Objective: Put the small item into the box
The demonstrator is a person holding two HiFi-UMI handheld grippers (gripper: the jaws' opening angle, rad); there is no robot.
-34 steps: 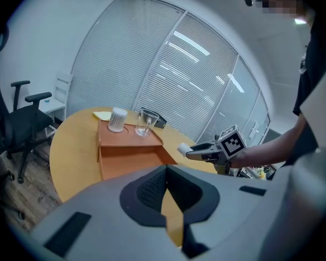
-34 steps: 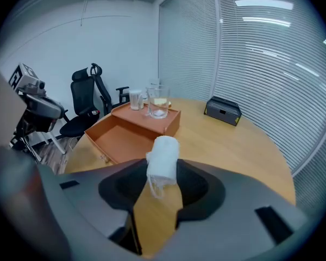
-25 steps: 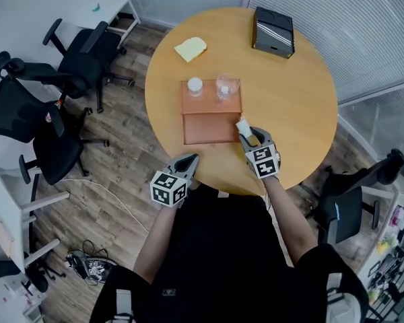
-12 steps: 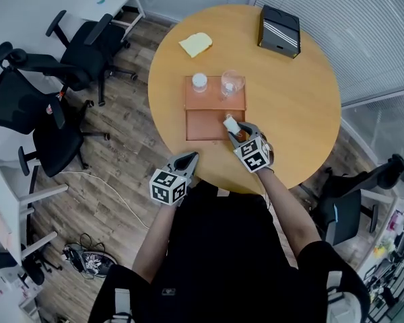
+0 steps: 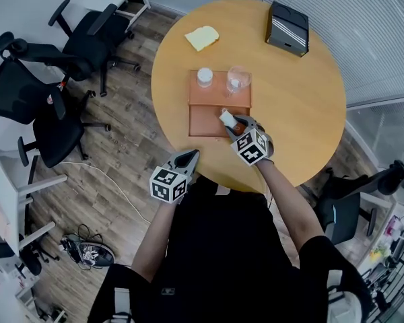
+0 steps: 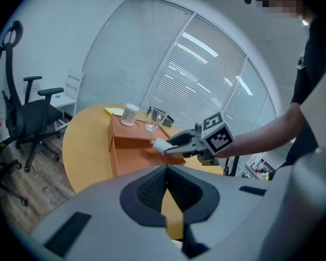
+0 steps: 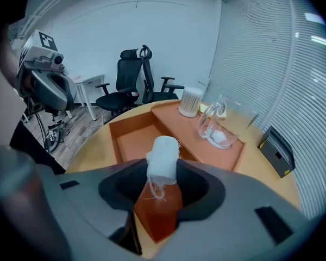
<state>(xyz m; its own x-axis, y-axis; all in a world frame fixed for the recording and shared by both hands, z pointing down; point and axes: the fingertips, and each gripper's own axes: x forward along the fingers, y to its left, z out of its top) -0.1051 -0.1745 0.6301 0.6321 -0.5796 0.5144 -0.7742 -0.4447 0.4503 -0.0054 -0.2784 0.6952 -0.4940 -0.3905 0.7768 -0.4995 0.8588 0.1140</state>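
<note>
An orange-brown box [image 5: 205, 121] lies on the round wooden table [image 5: 303, 99], its open compartment toward me. My right gripper [image 5: 230, 121] is shut on a small white roll of cloth [image 5: 226, 118] and holds it over the compartment's right side. In the right gripper view the roll [image 7: 163, 156] stands up between the jaws, with the box [image 7: 138, 140] just beyond it. My left gripper [image 5: 188, 157] hangs off the table's near edge, shut with nothing in it. In the left gripper view, that gripper [image 6: 166, 170] faces the box [image 6: 133, 151] and the roll [image 6: 158, 145].
A white ribbed cup [image 5: 205, 77] and a clear glass [image 5: 237, 79] stand on the box's raised far part. A yellow pad [image 5: 202, 38] and a black case [image 5: 287, 24] lie at the far side. Office chairs [image 5: 87, 29] stand to the left.
My right gripper has carried the white roll left and away from me, from the box's near right corner to over its open compartment, rolling as it went. The left gripper has stayed put.
</note>
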